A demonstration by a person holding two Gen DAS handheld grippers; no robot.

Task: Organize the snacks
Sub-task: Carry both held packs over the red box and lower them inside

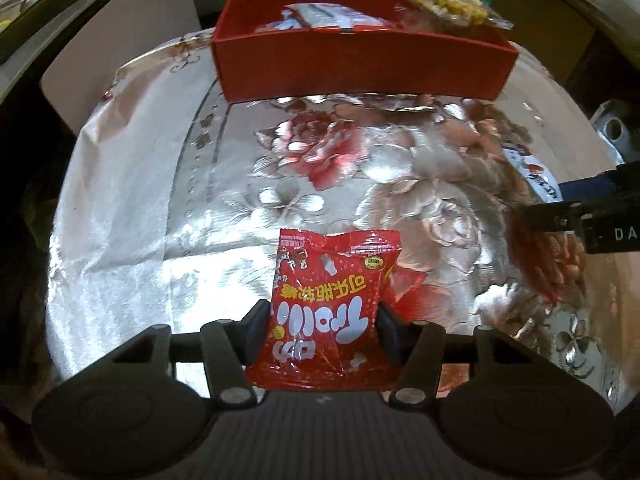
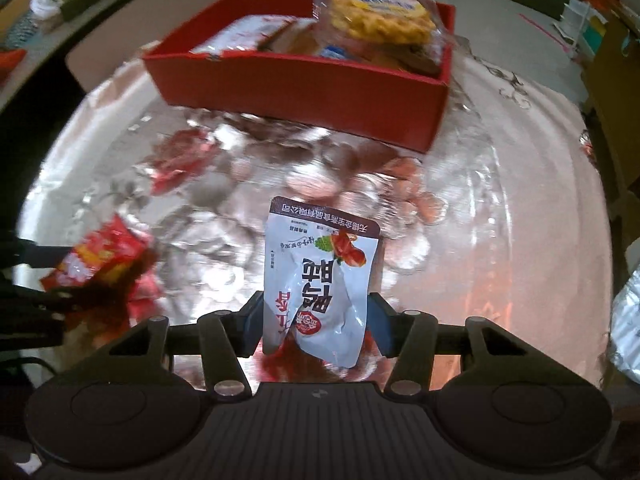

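Observation:
My left gripper (image 1: pixel 322 330) is shut on a red candy bag (image 1: pixel 334 304) and holds it above the flowered tablecloth. My right gripper (image 2: pixel 314 322) is shut on a white snack pouch (image 2: pixel 320 280) with dark lettering. The red box (image 1: pixel 360 64) stands at the far side of the table and holds several snack packs, with a yellow snack bag (image 1: pixel 444 2) lying on its right corner. In the right wrist view the red box (image 2: pixel 304 92) is ahead, with the yellow snack bag (image 2: pixel 380 12) on top. The red candy bag (image 2: pixel 100 256) and the left gripper show at the left.
The round table carries a shiny flowered cloth (image 1: pixel 320 160). The right gripper's arm (image 1: pixel 600 208) enters the left wrist view from the right, with the white pouch (image 1: pixel 532 168) beside it. A silver packet (image 2: pixel 628 320) lies at the right edge. Cartons and shelves stand beyond the table.

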